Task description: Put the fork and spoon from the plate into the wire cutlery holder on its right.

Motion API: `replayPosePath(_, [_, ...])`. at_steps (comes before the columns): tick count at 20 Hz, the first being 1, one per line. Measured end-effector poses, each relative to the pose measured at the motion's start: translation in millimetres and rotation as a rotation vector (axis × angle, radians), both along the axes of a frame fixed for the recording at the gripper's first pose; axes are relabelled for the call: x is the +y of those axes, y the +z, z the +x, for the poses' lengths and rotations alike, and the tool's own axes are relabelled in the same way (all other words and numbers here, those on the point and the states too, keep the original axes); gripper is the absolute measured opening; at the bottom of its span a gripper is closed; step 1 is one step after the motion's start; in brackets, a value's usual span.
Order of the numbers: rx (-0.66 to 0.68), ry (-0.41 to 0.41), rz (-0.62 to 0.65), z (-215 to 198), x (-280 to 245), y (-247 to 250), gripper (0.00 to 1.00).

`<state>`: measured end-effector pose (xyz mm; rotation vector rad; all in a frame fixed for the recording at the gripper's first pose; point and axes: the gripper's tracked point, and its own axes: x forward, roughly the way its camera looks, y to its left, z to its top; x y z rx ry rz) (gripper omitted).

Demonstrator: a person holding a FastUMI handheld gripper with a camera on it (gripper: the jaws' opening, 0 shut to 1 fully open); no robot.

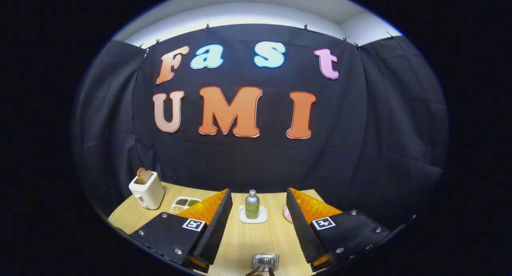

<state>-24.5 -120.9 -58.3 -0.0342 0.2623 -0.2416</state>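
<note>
Tool (259,210) hangs spread and empty above pale wooden worktop (244,240), silvery wire cutlery holder (265,262) at lower centre, apparently nothing yet moved.

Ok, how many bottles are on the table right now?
1. The bottle stands on a small white tray beyond the open gripper, seen between its fingers. Others may be hidden behind them.

A pale wood-grain table (244,238) is showing light straw tones. A cream-white toaster (147,192) is holding brown toast. A silver-capped bottle with a green label (252,205) is standing on a white square coaster (253,219). A white tray (185,204) is displaying brown, green and beige fillings.
</note>
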Motion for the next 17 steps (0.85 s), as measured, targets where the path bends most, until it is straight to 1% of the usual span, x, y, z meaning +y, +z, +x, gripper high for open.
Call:
replayPosePath(4, [-0.132,0.051,-0.018,6,17,52,0.91])
replayPosePath(6, [-0.204,0.053,-0.044,2,16,77,0.95])
replayPosePath(8, [-0.262,0.047,-0.050,0,16,98,0.95])
replayPosePath(11, [-0.330,0.076,-0.025,-1,26,111,0.95])
replayPosePath(13, [-0.355,0.080,-0.019,-1,25,114,0.96])
replayPosePath(17, [-0.404,0.096,-0.050,-2,28,121,0.96])
